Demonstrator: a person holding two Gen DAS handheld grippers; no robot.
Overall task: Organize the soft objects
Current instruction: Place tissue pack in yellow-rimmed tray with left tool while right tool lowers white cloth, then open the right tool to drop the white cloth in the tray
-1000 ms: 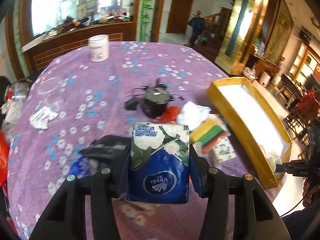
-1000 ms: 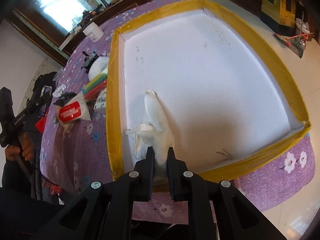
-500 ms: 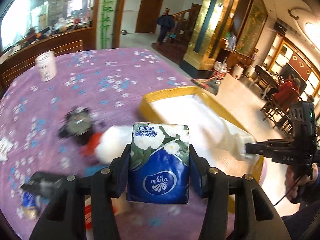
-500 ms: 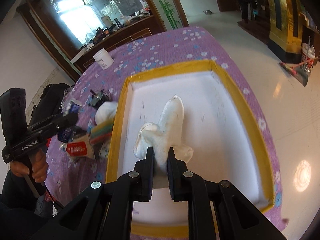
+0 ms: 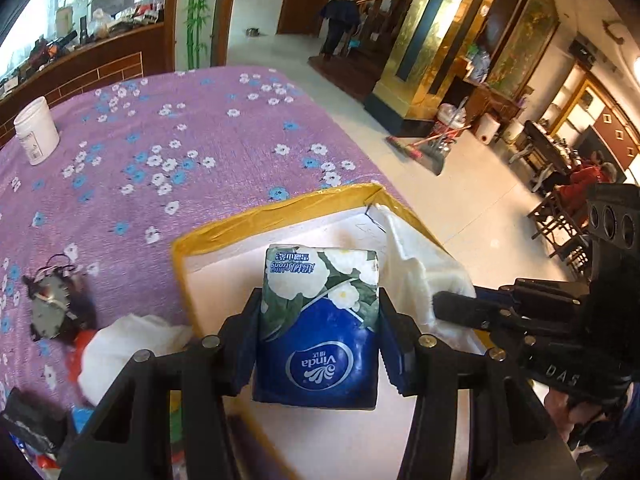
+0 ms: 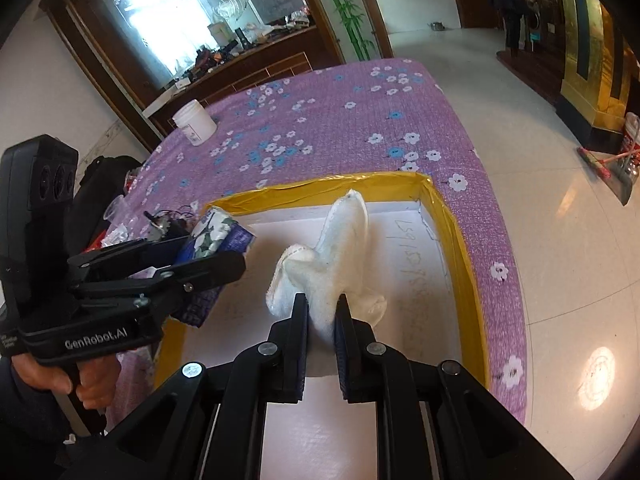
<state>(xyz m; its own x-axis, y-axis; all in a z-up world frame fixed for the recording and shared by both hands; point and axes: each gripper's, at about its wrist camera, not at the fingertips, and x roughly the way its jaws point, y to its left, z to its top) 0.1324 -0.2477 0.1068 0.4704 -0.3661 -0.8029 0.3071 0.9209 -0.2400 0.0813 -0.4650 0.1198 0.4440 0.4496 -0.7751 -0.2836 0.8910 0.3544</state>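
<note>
I have both hands loaded over the tray (image 6: 460, 236). My left gripper (image 5: 318, 328) is clamped across the sides of a tissue pack (image 5: 320, 320), whose long axis runs straight out along the fingers, floral end forward, logo end back toward the camera. My right gripper (image 6: 322, 312) is closed tight on a white sock (image 6: 332, 264); the sock stands up and away from the fingers, its toe pointing at the tray's far rim and the cuff flopped to the left. From the right wrist view the pack sits above the tray's near-left corner, just inside the yellow rim, while the sock hangs more toward the middle and far side — so the two loads are near each other but apart, the left gripper to the left of the sock. What matters for the next move, as I judge it, is that white tray floor lies directly below and ahead of both sets of fingers: each thing should only need lowering and letting go, the pack by the left wall, the sock in open floor to its right. Other soft pieces — a white wad (image 5: 128, 344) among them — lie outside the tray's left wall, nearer my left hand, so that side should fetch them.
</note>
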